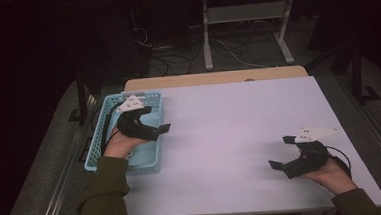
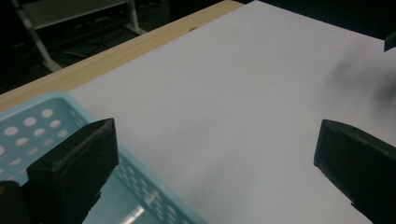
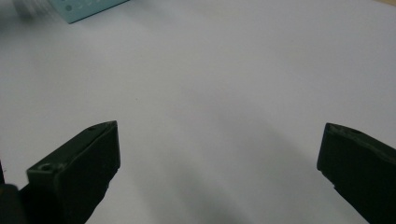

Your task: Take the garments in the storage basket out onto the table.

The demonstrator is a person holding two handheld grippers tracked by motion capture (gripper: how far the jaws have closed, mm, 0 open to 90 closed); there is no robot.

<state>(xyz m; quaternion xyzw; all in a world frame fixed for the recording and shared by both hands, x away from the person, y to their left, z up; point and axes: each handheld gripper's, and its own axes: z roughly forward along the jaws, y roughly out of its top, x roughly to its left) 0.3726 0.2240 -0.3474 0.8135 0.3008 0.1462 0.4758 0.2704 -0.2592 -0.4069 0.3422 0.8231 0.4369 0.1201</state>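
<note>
**Two grippers, one basket, white table**

High view: left gripper (image 1: 156,118) above the light-blue basket (image 1: 158,162) at the left edge of the white table (image 1: 240,129), jaws apart, empty. Right gripper (image 1: 281,152) near the right front corner, well apart from the basket, jaws apart, empty.

Left gripper view: basket rim (image 2: 140,170) beneath the left jaw; jaws wide.

Right gripper view: jaws wide over bare tabletop; basket corner (image 3: 86,9) far off.

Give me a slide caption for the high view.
Person holds the open left gripper over a light blue basket and the open right gripper above the white table.
</note>
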